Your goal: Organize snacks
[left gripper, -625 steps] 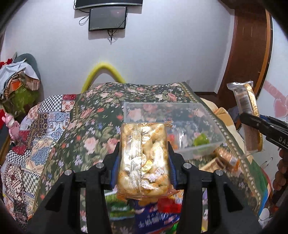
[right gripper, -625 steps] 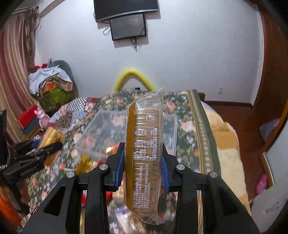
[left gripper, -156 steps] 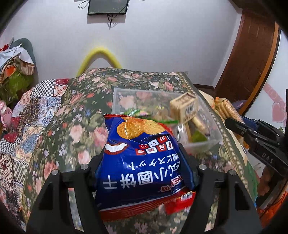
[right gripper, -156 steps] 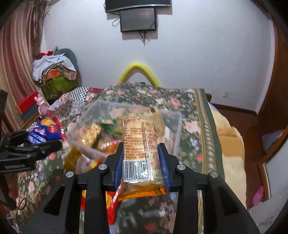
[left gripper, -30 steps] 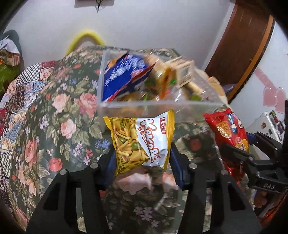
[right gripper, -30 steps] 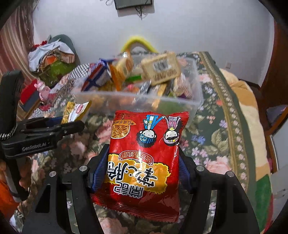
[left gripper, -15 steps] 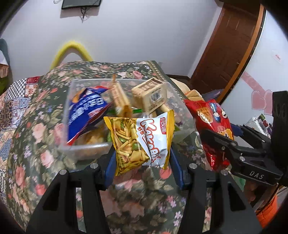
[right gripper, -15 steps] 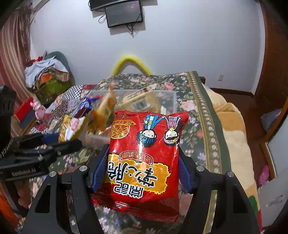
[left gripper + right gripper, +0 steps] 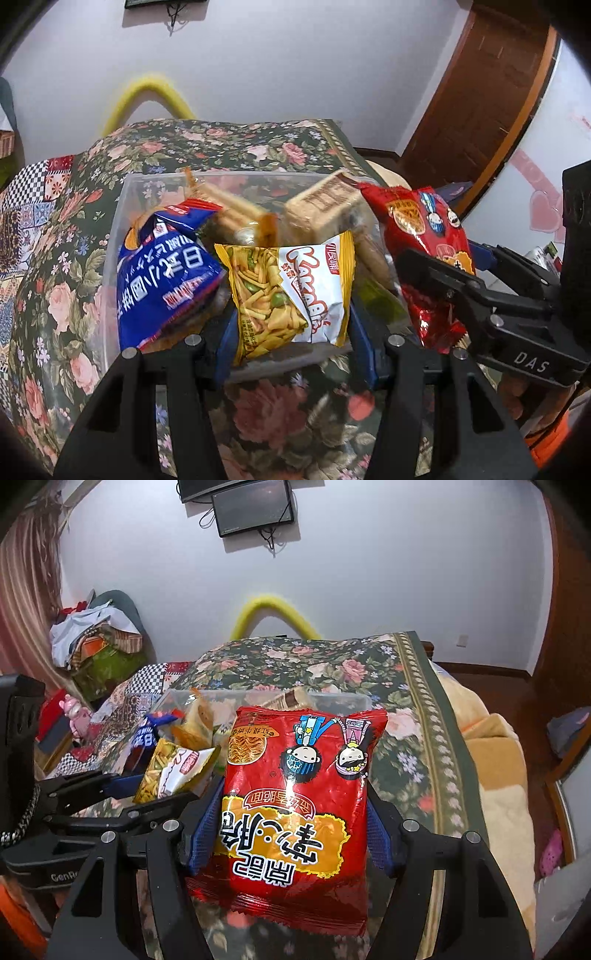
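Note:
My left gripper (image 9: 291, 328) is shut on a yellow-and-white snack bag (image 9: 291, 291) and holds it over the near wall of a clear plastic bin (image 9: 147, 181). The bin holds a blue cracker bag (image 9: 166, 277), biscuit packs (image 9: 236, 214) and other snacks. My right gripper (image 9: 295, 830) is shut on a red noodle-snack bag (image 9: 299, 805) and holds it just right of the left one, by the bin's right side. The red bag (image 9: 424, 251) and right gripper also show in the left wrist view. The left gripper with its yellow bag (image 9: 166, 771) shows in the right wrist view.
The bin stands on a dark floral cloth (image 9: 229, 144) over a table. A patchwork cloth (image 9: 26, 206) lies to the left. A yellow curved tube (image 9: 273, 613) is behind the table. A wooden door (image 9: 480, 96) is at the right. A beige blanket (image 9: 491, 768) lies right of the table.
Both grippers have moved closer to the bin with their bags still held. The yellow bag now hangs over the bin's near edge and the red bag is at its right side.

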Motion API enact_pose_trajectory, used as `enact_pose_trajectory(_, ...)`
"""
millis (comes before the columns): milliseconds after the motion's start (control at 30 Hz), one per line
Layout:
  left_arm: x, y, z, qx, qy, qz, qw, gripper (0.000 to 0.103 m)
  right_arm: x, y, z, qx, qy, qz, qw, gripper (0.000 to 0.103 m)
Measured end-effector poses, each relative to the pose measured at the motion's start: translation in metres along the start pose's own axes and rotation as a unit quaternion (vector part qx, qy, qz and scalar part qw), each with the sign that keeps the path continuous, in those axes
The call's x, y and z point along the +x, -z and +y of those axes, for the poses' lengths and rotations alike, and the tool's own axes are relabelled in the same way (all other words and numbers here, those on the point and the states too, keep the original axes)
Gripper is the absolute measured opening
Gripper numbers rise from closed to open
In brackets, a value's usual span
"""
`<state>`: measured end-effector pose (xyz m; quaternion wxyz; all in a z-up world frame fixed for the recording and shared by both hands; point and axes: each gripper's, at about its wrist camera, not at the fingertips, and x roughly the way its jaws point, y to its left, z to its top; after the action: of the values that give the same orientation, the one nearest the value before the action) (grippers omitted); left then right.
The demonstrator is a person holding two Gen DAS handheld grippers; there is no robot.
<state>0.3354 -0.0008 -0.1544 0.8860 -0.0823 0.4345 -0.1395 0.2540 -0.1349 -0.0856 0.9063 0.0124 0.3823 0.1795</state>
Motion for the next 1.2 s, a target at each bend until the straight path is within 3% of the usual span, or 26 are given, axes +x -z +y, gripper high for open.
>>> enact_pose_trajectory(200, 0.012, -0.002, 0.015, -0.027, 0.010, 0.015, 0.9995, 0.054, 0.014, -0.007, 0.006, -0.009, 0.000, 0.002, 1.000, 0.065)
enact_pose_trajectory(400, 0.012, 0.005, 0.004, 0.007, -0.011, 0.013, 0.9998, 0.065, 0.023, -0.002, 0.009, -0.016, -0.011, 0.021, 1.000, 0.065)
enact_pose_trajectory(667, -0.006, 0.007, 0.001, 0.007, -0.013, -0.002, 0.9999, 0.066, 0.005, -0.006, 0.005, -0.016, 0.001, 0.012, 1.000, 0.067)
enact_pose_trajectory(967, -0.091, 0.005, -0.016, 0.013, -0.030, -0.085, 0.9959, 0.066, -0.060, -0.011, 0.009, -0.017, 0.006, -0.039, 0.999, 0.067)
enact_pose_trajectory(1200, -0.186, 0.019, -0.042, 0.039, -0.051, -0.184, 0.9808, 0.066, -0.137, -0.008, 0.023, -0.013, 0.003, -0.106, 0.994, 0.067)
